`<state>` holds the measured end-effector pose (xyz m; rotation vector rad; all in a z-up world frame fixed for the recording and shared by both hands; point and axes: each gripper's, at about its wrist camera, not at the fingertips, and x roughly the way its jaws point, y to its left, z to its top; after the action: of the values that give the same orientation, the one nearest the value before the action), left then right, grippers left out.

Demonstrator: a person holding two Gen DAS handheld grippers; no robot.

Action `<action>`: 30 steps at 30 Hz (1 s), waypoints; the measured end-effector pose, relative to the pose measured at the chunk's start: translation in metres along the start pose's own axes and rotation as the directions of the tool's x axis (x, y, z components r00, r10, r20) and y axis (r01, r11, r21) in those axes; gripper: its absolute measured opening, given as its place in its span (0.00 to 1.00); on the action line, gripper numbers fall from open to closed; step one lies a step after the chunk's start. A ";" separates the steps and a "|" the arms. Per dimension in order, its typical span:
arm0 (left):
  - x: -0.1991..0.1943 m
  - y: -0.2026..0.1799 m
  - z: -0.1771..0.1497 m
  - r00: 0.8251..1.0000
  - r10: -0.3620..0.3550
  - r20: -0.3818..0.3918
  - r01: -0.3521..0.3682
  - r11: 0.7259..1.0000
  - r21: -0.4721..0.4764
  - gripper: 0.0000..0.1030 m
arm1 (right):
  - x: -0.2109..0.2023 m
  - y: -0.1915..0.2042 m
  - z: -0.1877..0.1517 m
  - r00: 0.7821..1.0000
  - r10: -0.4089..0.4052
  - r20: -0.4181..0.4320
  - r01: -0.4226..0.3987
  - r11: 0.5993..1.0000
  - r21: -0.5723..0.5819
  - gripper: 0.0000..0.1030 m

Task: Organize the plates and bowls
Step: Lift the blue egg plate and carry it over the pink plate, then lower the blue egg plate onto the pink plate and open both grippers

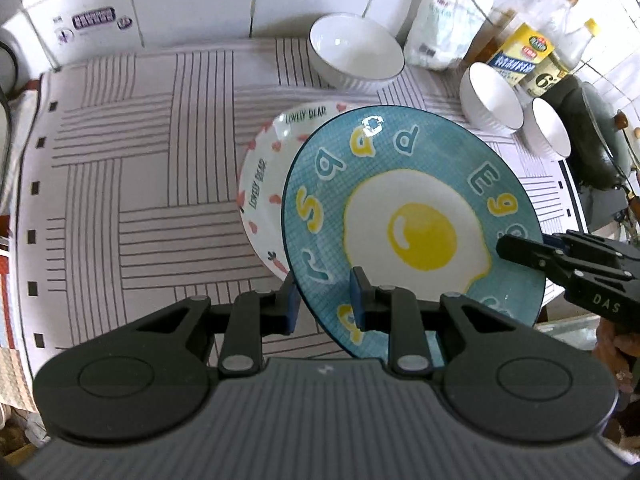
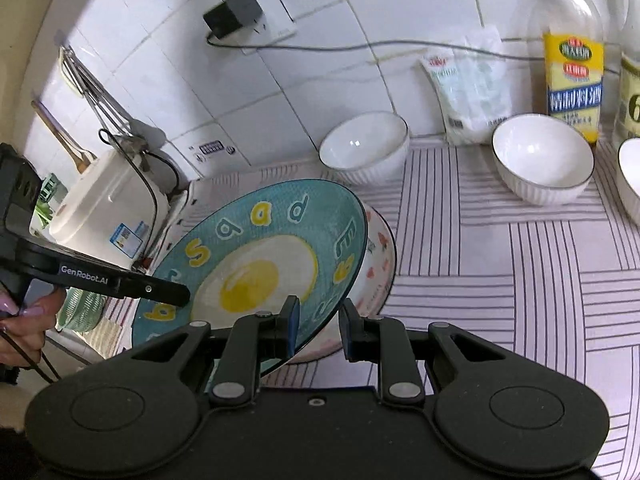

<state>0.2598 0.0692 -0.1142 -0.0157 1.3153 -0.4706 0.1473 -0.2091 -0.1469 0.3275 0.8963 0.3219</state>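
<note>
Both tools straddle the tilted egg plate (image 1: 412, 216), left tool (image 1: 324, 300) at six o'clock, right tool (image 2: 318, 324) opposite, grip uncertain; slip and it cracks the pink-heart plate (image 1: 264, 168) beneath.

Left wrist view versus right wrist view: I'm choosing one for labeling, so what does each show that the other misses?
Only the left wrist view shows the dark pan at the right edge and the pink plate's lettering.

Only the right wrist view shows the wall charger, the hanging utensils and the white appliance.

Both show the tilted blue egg plate over the pink-patterned plate, white bowls, bottles and the striped mat.
</note>
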 end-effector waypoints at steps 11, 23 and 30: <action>0.038 0.026 0.016 0.997 0.017 -0.079 -0.018 1.000 -0.005 0.23 | 0.042 -0.005 -0.007 0.999 -0.011 -0.051 0.014 0.999 0.049 0.25; 0.065 0.051 0.032 0.989 0.000 -0.146 -0.003 1.000 -0.022 0.24 | 0.073 0.006 0.003 0.989 -0.092 -0.115 0.097 0.994 0.040 0.25; 0.077 0.056 0.039 0.983 -0.015 -0.181 0.007 0.999 -0.048 0.26 | 0.088 0.024 0.016 0.957 -0.231 -0.176 0.233 0.972 -0.008 0.27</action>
<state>0.3276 0.0839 -0.1908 -0.0195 1.5061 -0.4583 0.2083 -0.1536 -0.1900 0.2043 1.1003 0.1289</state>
